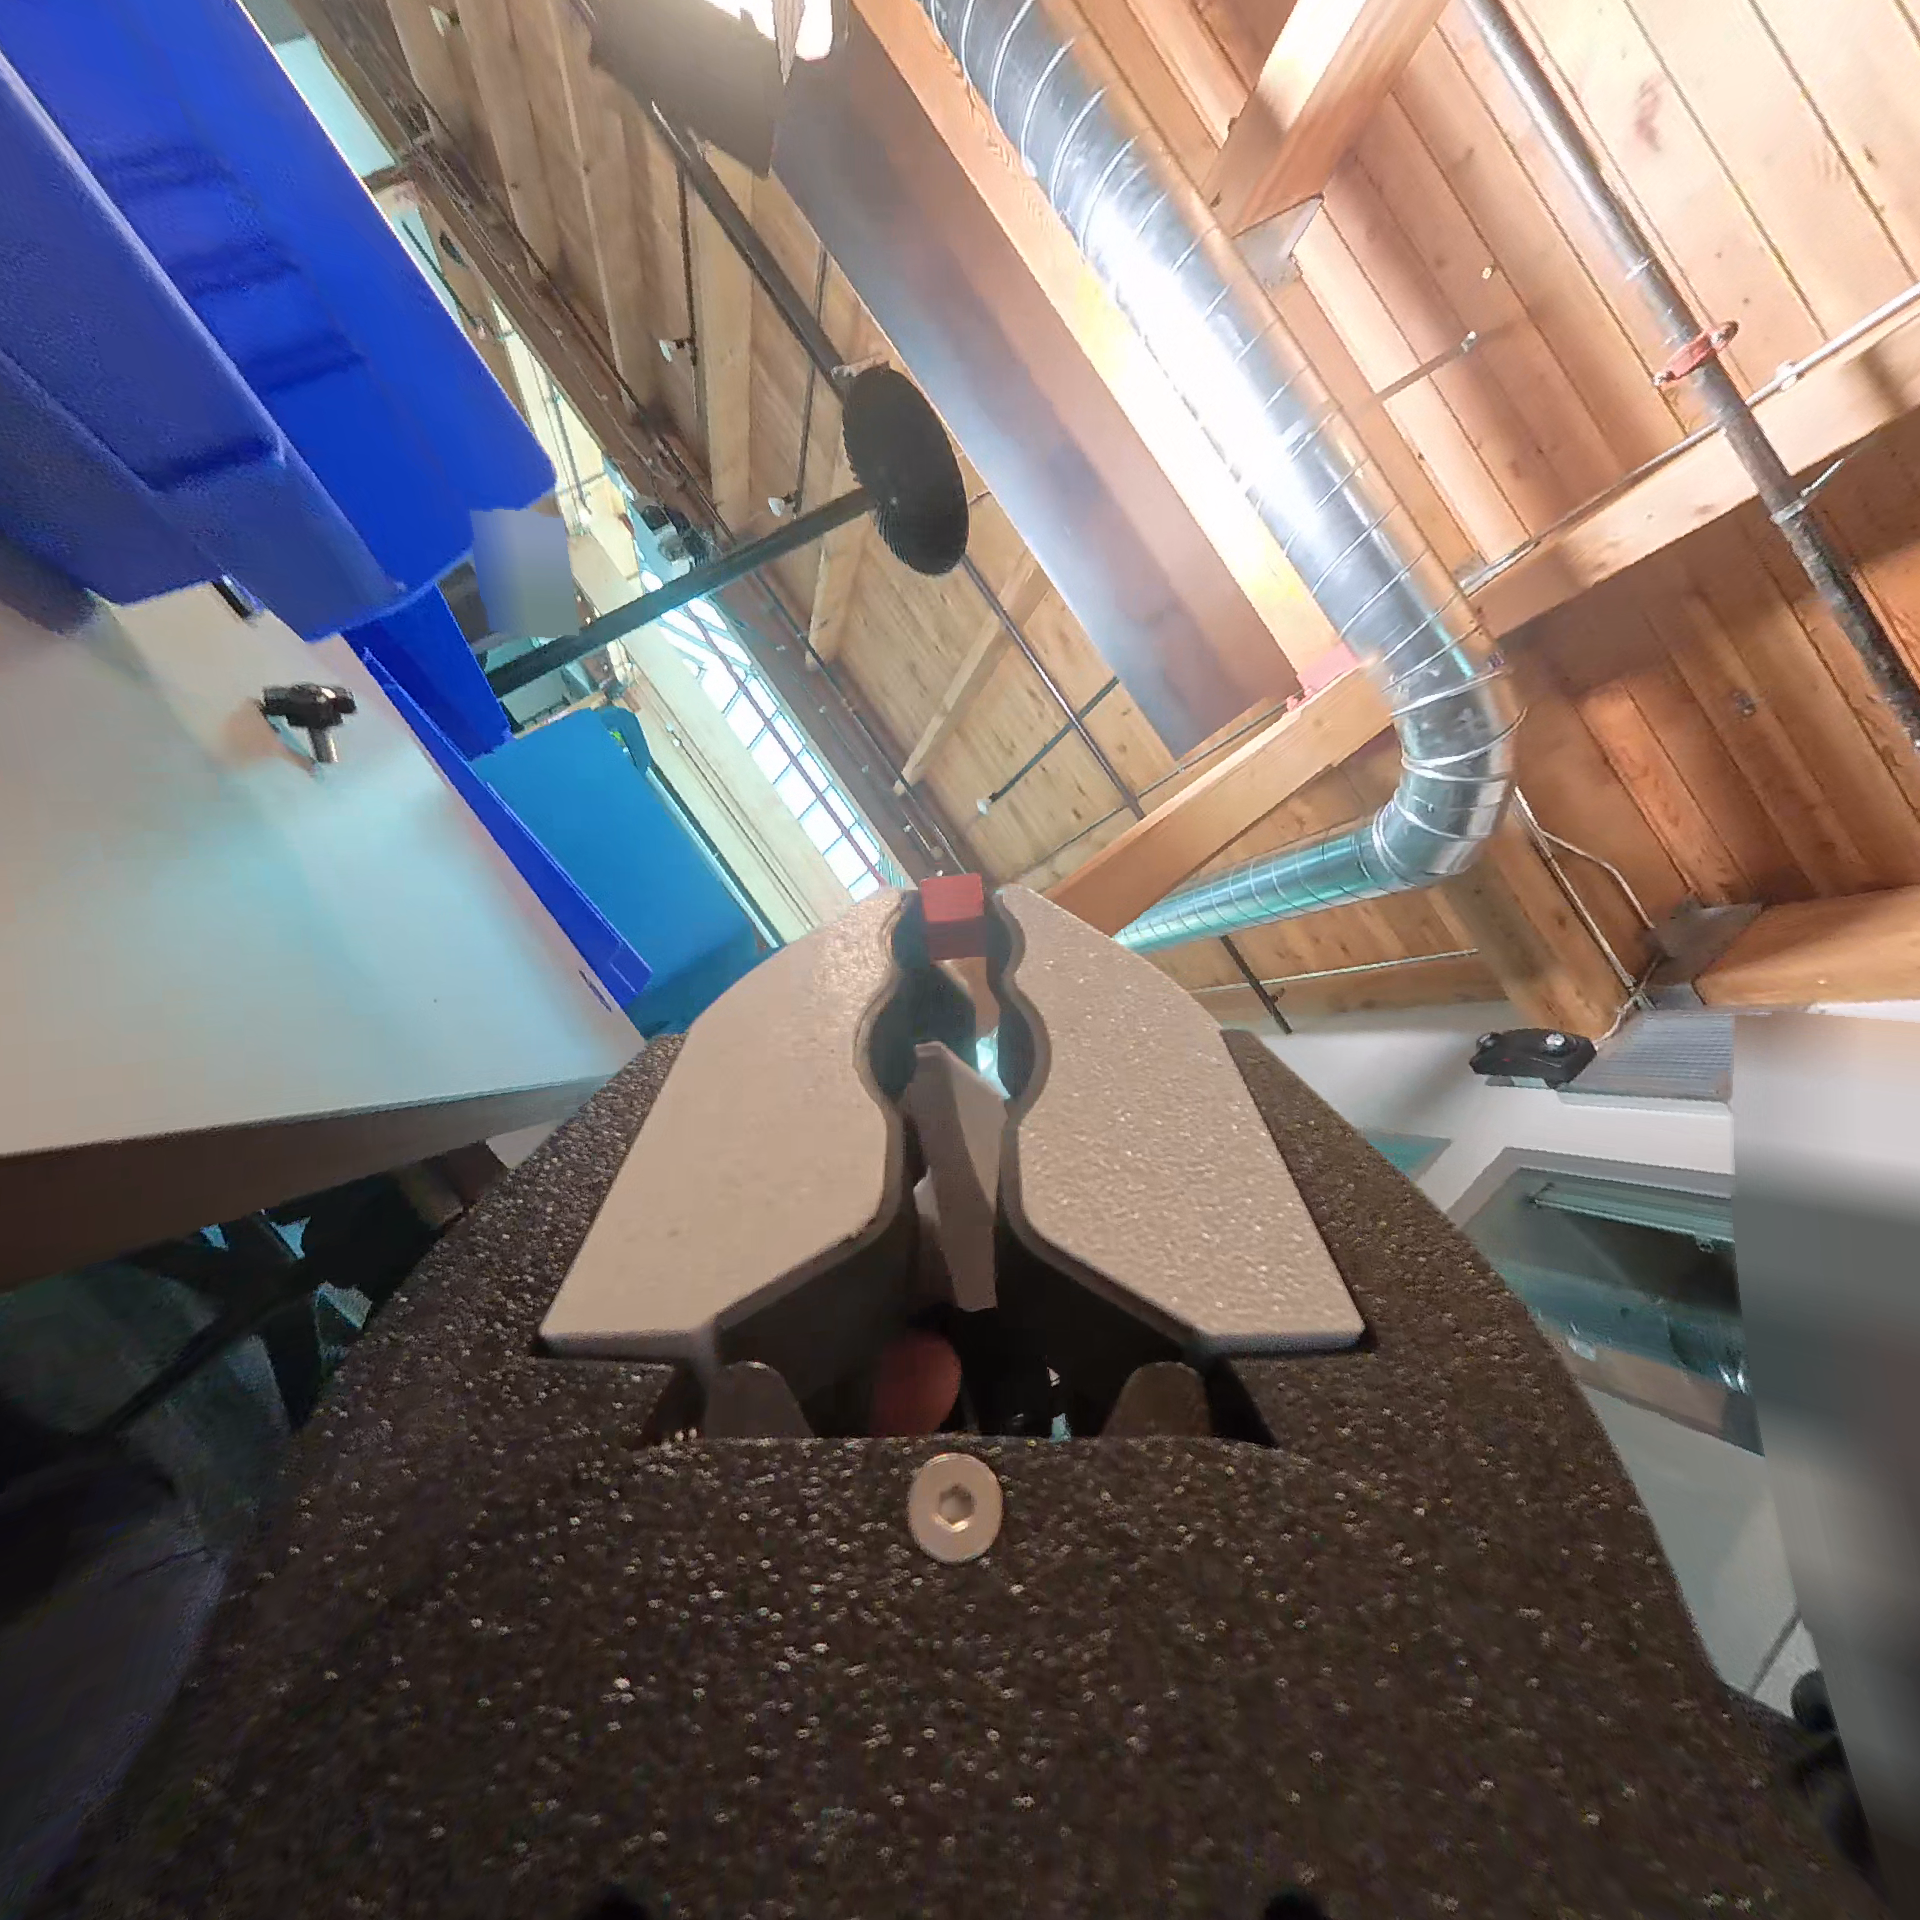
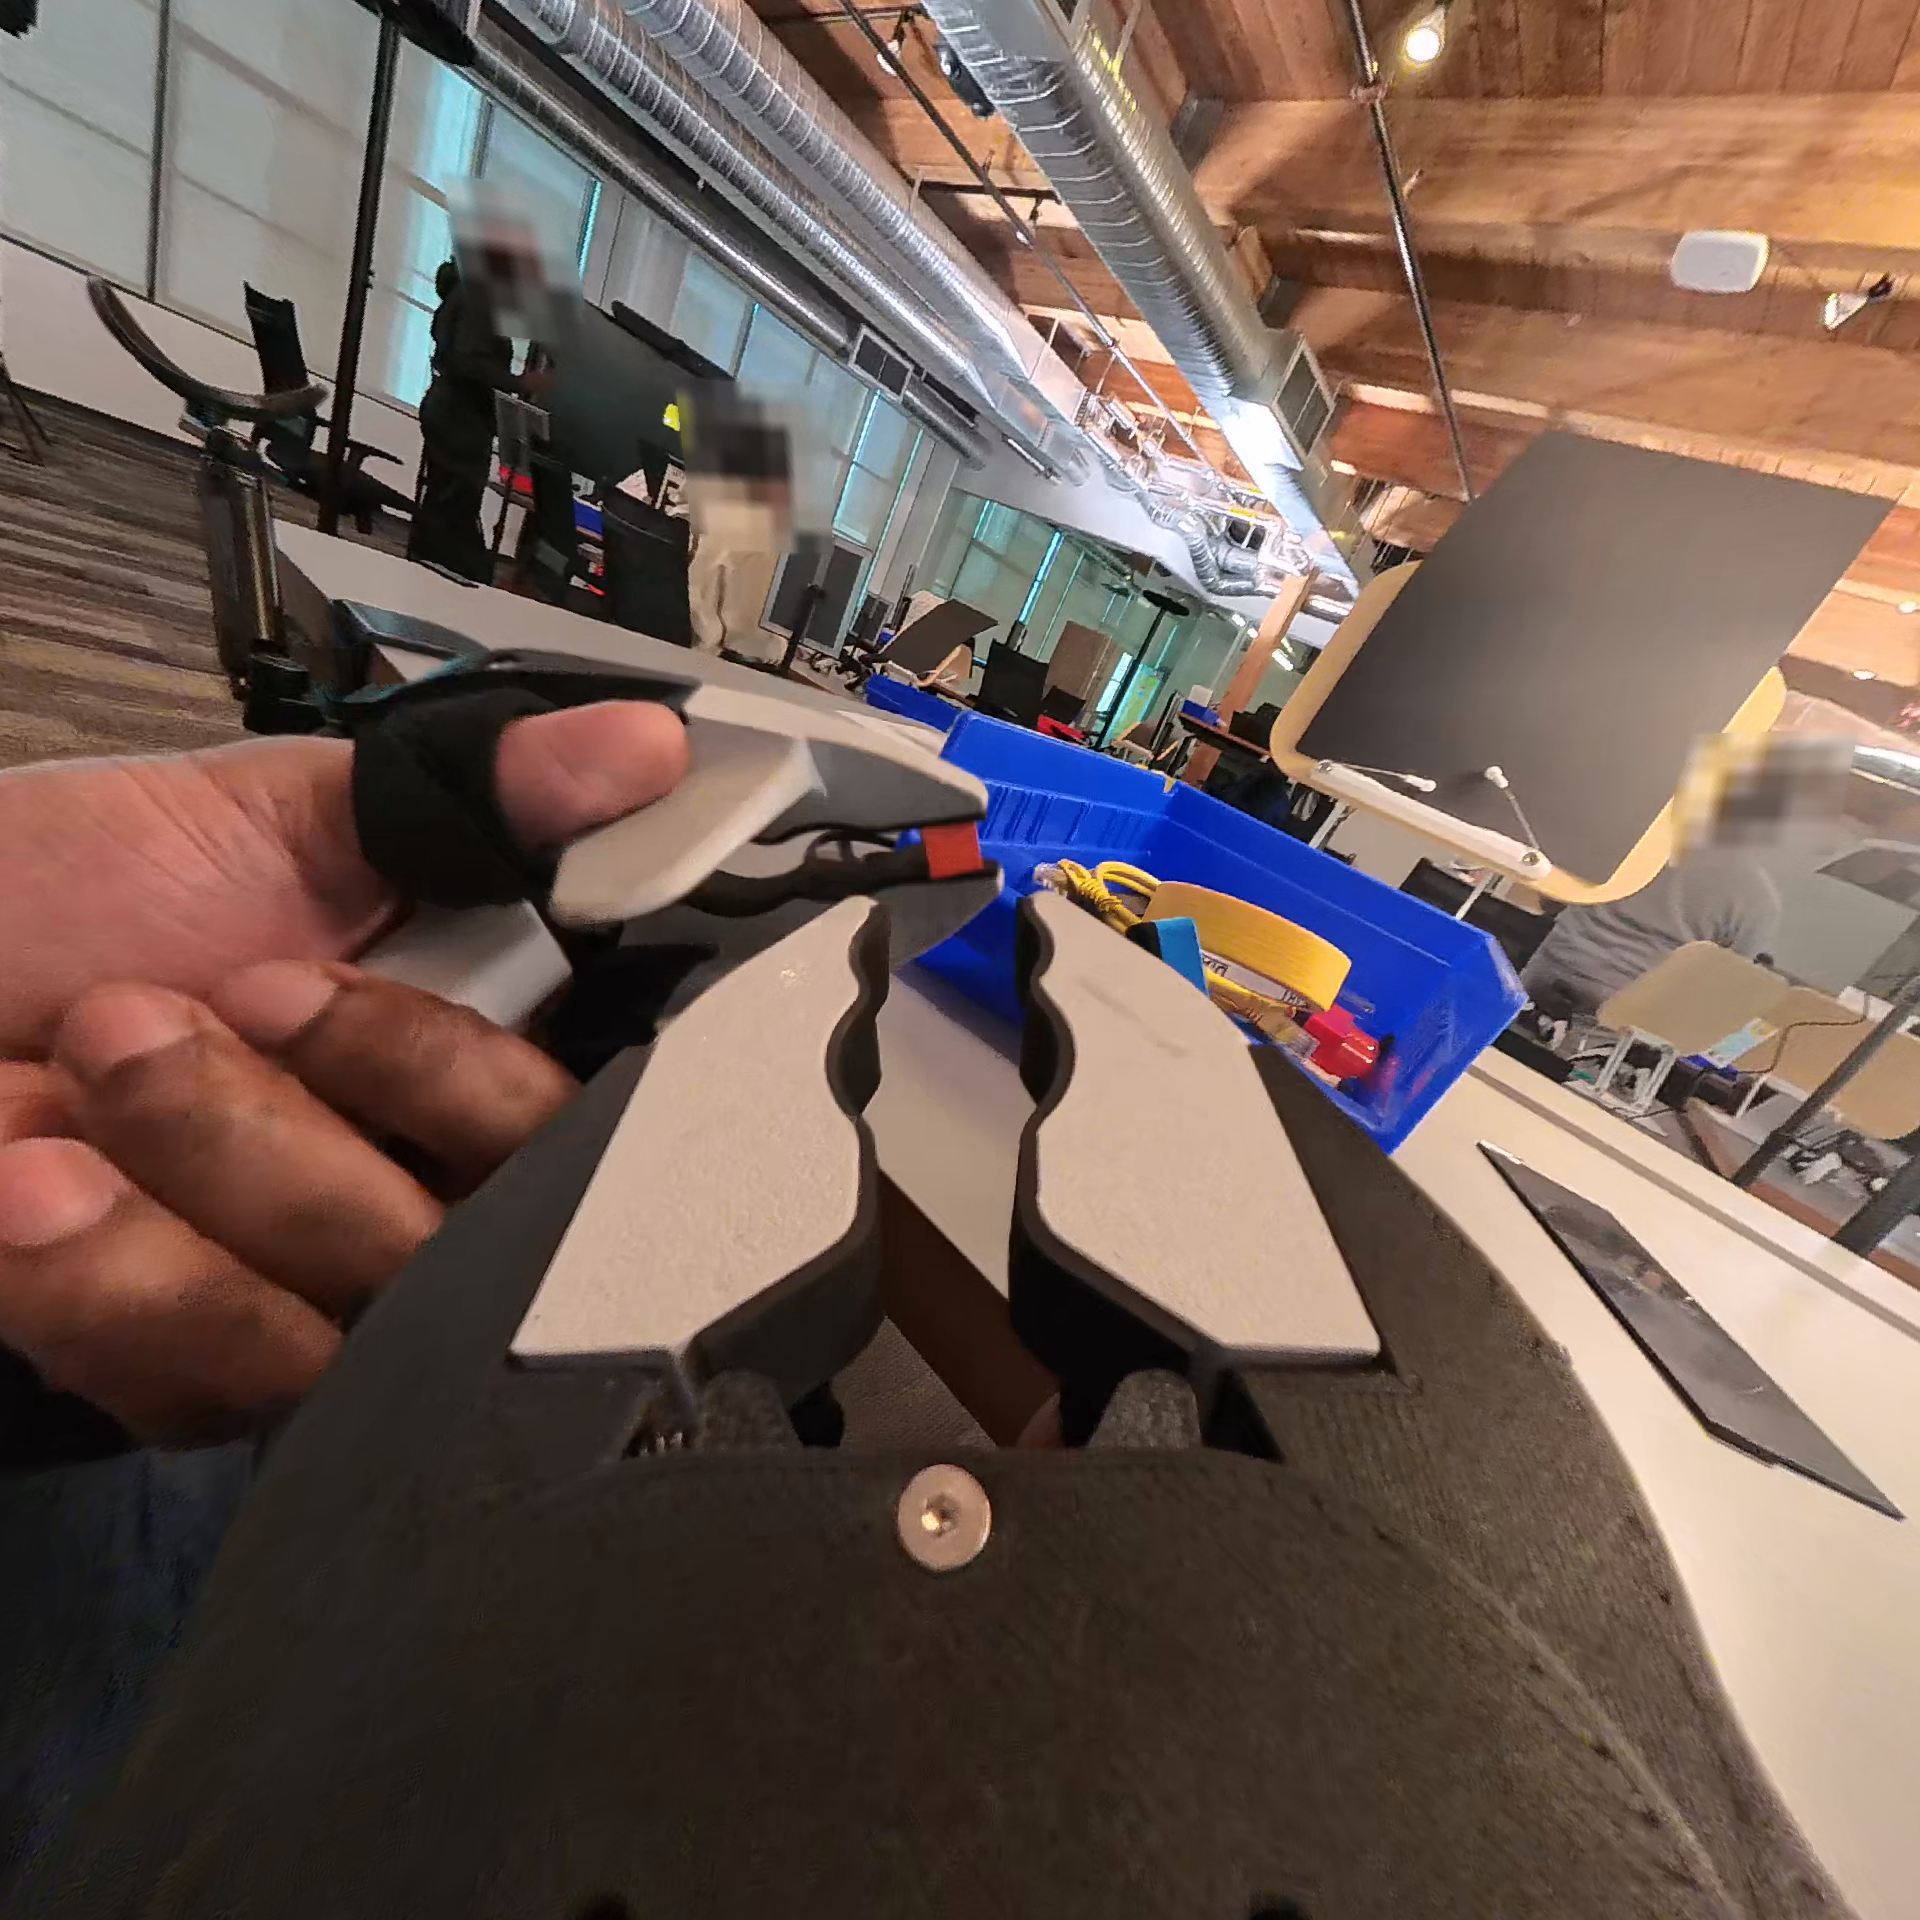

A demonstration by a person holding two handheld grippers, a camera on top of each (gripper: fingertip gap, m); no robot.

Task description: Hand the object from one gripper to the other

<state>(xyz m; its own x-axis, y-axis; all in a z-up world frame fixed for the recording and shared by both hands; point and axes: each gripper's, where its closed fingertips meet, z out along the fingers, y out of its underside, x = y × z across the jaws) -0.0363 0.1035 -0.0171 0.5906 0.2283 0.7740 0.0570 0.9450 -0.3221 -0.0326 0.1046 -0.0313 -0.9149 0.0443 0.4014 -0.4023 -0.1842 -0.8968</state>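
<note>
A white table (image 2: 1662, 1351) carries a blue bin (image 2: 1195, 821) of cables and tape. Above the table's near edge the right gripper (image 2: 951, 914) gapes wide and empty, just beneath the left gripper (image 1: 954, 920), which pinches a small red cube (image 1: 952, 914) at its fingertips.

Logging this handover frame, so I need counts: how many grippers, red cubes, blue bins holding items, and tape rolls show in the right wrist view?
Grippers: 2, the right gripper open, the left gripper shut on the cube
Red cube: 1
Blue bin: 1
Yellow tape roll: 1
Total: 5
</note>
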